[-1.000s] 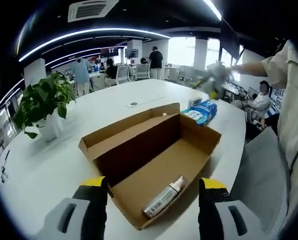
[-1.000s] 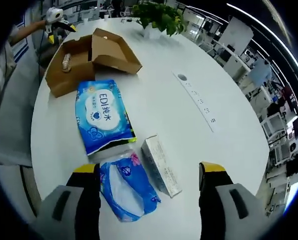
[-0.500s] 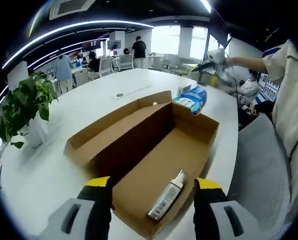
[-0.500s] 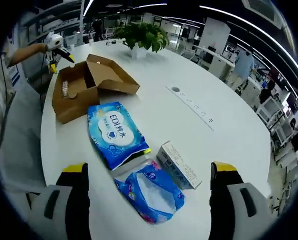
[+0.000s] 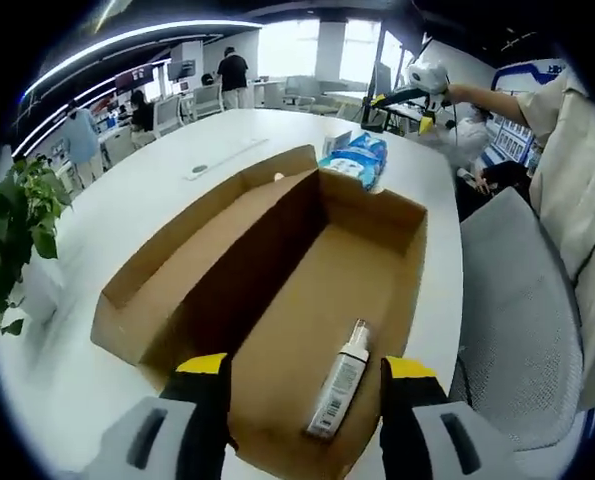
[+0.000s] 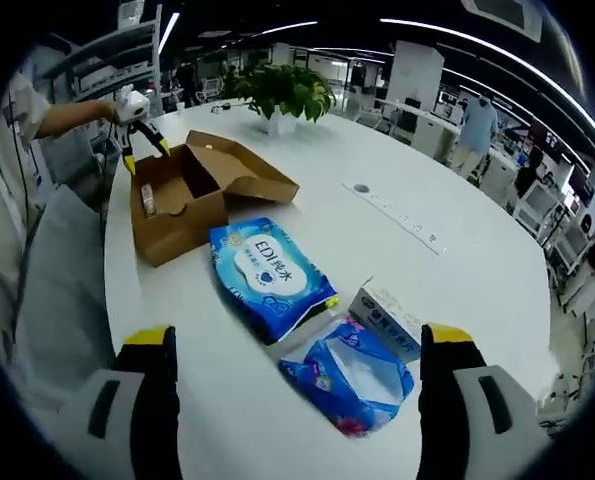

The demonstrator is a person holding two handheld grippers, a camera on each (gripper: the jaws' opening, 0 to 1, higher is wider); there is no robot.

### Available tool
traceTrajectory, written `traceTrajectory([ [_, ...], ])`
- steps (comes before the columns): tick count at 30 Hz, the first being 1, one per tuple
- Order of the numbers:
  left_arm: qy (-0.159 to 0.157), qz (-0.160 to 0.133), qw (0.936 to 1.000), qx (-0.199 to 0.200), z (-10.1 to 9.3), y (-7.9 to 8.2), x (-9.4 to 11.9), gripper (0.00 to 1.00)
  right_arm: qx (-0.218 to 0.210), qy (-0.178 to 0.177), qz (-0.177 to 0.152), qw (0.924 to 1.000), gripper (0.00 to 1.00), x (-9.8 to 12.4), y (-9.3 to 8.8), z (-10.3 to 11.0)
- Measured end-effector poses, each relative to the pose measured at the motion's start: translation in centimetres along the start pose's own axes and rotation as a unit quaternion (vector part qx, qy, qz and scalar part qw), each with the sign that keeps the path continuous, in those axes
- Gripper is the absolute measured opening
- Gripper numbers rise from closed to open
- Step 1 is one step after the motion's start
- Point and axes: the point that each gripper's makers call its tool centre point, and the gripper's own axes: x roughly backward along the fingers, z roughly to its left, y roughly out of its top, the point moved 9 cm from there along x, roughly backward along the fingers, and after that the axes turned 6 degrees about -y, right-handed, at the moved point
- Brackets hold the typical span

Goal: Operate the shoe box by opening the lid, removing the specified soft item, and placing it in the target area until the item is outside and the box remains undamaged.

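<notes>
The brown cardboard shoe box (image 5: 277, 290) lies open on the white table, its lid folded out flat to the left. A silver spray bottle (image 5: 341, 392) rests on the box floor near its front edge. My left gripper (image 5: 302, 405) is open and hovers just above that front edge, the bottle between its jaws' lines. Past the box lie the blue packs (image 5: 357, 160). In the right gripper view a blue wet-wipe pack (image 6: 272, 275), a small blue tissue pack (image 6: 352, 375) and a small white carton (image 6: 385, 318) lie on the table. My right gripper (image 6: 302, 400) stands open above them.
A potted plant (image 6: 277, 90) stands beyond the box (image 6: 182, 195). A grey chair (image 5: 517, 320) sits at the table edge beside the person. The other gripper (image 6: 137, 120) shows over the box, held by a hand. A cable port strip (image 6: 402, 215) runs along the table (image 6: 427, 180).
The left gripper view has moved closer over the box, which looms larger. The right gripper view has tilted and drawn back a little. The packs, carton and bottle lie where they were.
</notes>
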Motion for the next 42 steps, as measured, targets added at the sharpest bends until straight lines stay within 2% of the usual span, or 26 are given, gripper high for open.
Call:
traceTrajectory([
  [3,-0.014,0.019,0.9996,-0.017,0.2,0.2,-0.4,0.61,-0.017,0.006,-0.016,0.9997,0.96,0.4,-0.1,1.0],
  [6,-0.023,0.044,0.998,-0.039,0.5,0.3,-0.9,0.57,-0.019,0.009,-0.019,0.9996,0.96,0.7,-0.3,2.0],
  [9,-0.035,0.057,0.9966,-0.048,0.7,0.5,-1.4,0.56,-0.025,0.011,-0.025,0.9993,0.96,0.9,-0.5,2.6],
  [15,-0.071,0.092,0.9905,-0.074,1.1,0.7,-2.5,0.54,-0.028,0.018,-0.04,0.9986,0.96,1.1,-0.5,3.5],
  [20,-0.093,0.134,0.9816,-0.099,1.3,0.5,-3.6,0.54,-0.037,0.016,-0.046,0.9981,0.96,1.5,-0.8,4.0],
  [27,-0.121,0.163,0.9718,-0.12,1.3,1.0,-4.9,0.51,-0.045,0.011,-0.055,0.9974,0.96,2.1,-1.4,4.5],
  [32,-0.152,0.19,0.9594,-0.143,0.9,1.1,-5.7,0.5,-0.052,0.006,-0.056,0.9971,0.96,2.2,-1.9,4.4],
  [36,-0.163,0.211,0.9501,-0.162,0.9,0.9,-6.4,0.47,-0.058,0.002,-0.056,0.9967,0.96,2.2,-2.1,4.4],
  [39,-0.173,0.216,0.9477,-0.159,0.7,0.8,-6.8,0.48,-0.062,-0.001,-0.058,0.9964,0.96,2.3,-2.2,4.5],
  [42,-0.168,0.218,0.9469,-0.165,0.6,0.7,-7.1,0.45,-0.066,-0.004,-0.059,0.996,0.96,2.4,-2.3,4.7],
])
